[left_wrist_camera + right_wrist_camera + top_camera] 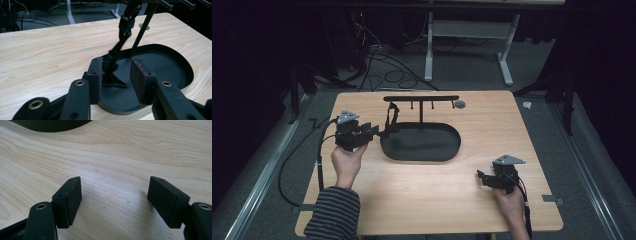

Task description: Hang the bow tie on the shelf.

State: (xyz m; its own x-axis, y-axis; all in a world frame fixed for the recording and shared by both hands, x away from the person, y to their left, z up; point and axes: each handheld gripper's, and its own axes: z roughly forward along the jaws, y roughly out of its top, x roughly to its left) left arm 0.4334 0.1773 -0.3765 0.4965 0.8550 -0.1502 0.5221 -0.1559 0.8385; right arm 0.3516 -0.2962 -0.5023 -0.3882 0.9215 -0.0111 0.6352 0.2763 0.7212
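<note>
Left gripper at black tray's left rim, jaws apart around dangling black strap, not clamped. Right gripper released, jaws wide, near-right of tray.

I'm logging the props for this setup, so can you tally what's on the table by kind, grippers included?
Black stand with oval tray base: 1
Black strap hanging from the stand's bar: 1
Small grey disc: 1
Handheld grippers, left gripper and right gripper: 2
Total: 5
</note>
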